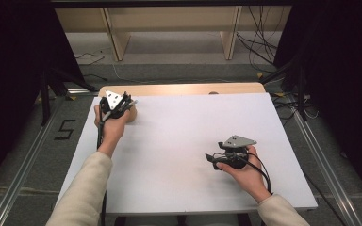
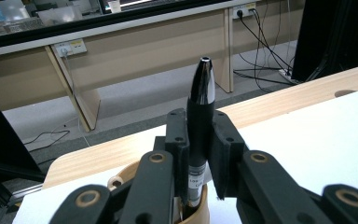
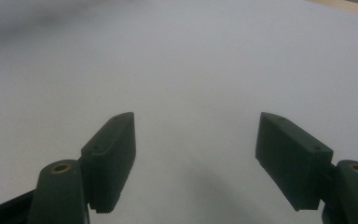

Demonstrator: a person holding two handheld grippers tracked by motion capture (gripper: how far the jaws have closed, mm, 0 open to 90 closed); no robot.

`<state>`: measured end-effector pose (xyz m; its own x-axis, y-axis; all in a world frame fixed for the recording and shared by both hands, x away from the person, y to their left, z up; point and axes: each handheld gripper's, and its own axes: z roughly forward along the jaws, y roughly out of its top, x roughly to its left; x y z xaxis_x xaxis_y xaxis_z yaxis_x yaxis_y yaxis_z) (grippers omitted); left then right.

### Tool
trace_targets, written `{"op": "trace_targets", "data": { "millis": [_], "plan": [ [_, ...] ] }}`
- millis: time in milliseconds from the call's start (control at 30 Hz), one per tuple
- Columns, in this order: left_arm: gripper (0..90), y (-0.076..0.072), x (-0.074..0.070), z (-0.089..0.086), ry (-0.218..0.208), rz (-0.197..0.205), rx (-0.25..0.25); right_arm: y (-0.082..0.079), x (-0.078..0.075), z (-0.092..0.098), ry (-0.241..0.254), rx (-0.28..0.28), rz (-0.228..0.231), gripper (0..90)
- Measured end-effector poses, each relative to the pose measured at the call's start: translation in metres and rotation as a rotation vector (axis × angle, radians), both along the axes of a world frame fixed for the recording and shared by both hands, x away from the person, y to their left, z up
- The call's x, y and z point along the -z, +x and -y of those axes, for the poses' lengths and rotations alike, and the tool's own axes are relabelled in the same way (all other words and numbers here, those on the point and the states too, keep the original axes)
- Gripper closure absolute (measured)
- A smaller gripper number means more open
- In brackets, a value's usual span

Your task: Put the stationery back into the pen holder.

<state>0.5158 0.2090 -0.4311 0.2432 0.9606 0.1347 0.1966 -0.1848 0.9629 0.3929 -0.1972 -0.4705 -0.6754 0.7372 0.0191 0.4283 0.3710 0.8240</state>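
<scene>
A black pen with a shiny tip stands upright between the jaws of my left gripper, which is shut on it. The pen's lower end sits in a light wooden holder right under the jaws. In the high view the left gripper is at the far left corner of the white board, over the wooden holder. My right gripper rests low at the right front of the board; its jaws stand wide apart with nothing between them.
The white board covers a wooden table whose far edge shows beyond it. Wooden desk legs and loose cables lie on the floor behind. Black curtains flank both sides.
</scene>
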Motion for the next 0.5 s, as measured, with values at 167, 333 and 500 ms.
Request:
{"op": "trace_targets", "data": {
  "millis": [167,333,500],
  "plan": [
    [79.2,0.000,0.002,0.000,0.005,-0.008,0.000,0.000,0.000,0.000,0.000,0.001,-0.001,29.2],
    [79.2,0.000,0.007,-0.001,0.004,-0.019,-0.004,0.000,0.000,0.000,0.000,-0.002,-0.002,29.2],
    [79.2,0.001,0.012,-0.002,0.005,-0.035,-0.008,0.000,0.000,0.000,-0.003,-0.004,-0.005,29.1]
  ]
}}
